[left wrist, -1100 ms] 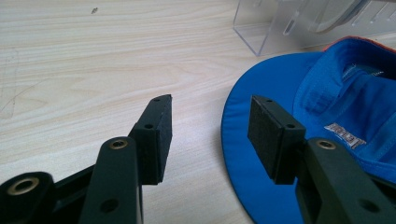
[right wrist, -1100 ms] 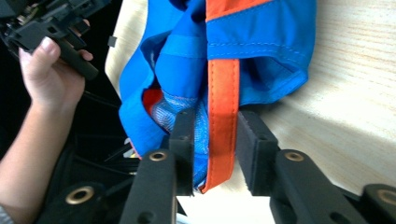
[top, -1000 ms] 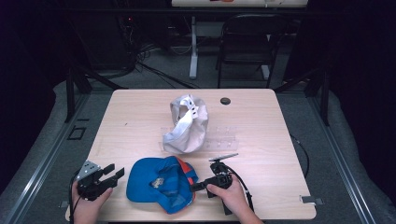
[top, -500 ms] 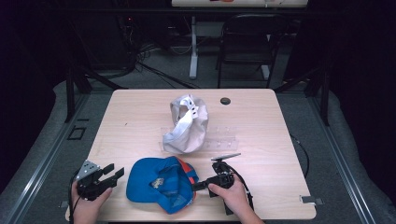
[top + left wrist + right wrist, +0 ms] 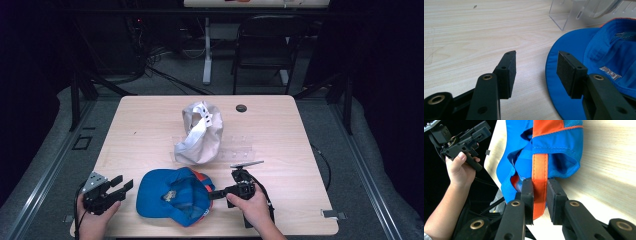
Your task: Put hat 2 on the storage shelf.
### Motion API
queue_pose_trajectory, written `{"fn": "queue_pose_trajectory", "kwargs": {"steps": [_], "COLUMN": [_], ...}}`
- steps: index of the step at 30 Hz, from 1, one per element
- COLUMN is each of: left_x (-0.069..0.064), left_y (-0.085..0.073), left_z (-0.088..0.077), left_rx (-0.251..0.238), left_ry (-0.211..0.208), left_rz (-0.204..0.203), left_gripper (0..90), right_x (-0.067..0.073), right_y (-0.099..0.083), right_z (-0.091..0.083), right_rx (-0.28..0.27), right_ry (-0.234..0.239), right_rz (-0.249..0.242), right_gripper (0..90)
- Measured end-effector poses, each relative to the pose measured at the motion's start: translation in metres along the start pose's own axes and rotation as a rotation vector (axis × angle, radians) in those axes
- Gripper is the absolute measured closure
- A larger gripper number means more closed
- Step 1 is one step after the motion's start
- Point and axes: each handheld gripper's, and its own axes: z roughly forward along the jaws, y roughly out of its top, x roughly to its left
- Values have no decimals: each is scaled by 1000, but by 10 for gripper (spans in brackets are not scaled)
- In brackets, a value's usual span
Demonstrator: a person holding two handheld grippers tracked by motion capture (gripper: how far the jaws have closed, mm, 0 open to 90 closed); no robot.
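Surface [image 5: 150,130] carries a clear stand [image 5: 240,149] with a white cap [image 5: 200,132] resting on it. Blue cap [image 5: 172,195] lies upturned at the near edge. My right gripper [image 5: 539,192] has just been closing, strap [image 5: 539,170] between its pads. My left gripper [image 5: 536,66] gapes, empty, beside the brim.

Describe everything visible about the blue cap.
The blue cap is soft fabric with orange panels and an orange back strap, and a small label is sewn inside. It lies upside down, inside facing up, at the table's near edge. The right gripper has just been closing on the strap. The left gripper stands open beside the brim, not touching.
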Motion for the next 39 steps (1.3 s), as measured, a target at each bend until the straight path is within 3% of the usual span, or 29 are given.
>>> {"fn": "queue_pose_trajectory", "kwargs": {"steps": [11,17,22,29,30,35,39], "left_x": [0,-1,-1,-2,-2,-2,-3], "left_y": [0,0,1,1,0,0,0], "left_z": [1,1,1,2,2,3,3], "left_rx": [-4,2,2,0,-5,-4,-2], "left_ry": [2,-3,-2,-1,-1,-1,-5], "left_rz": [5,11,13,18,19,18,18], "left_gripper": [504,504,504,503,503,502,502], "right_x": [10,16,24,33,36,47,54], "right_y": [15,25,33,42,46,53,58], "right_z": [-19,-31,-41,-52,-57,-68,-73], "right_rx": [33,50,79,67,79,112,100], "right_ry": [13,-18,-113,-125,-132,-138,-127], "right_rz": [38,56,33,46,13,24,48], "right_gripper": [777,777,777,777,777,776,776]}}
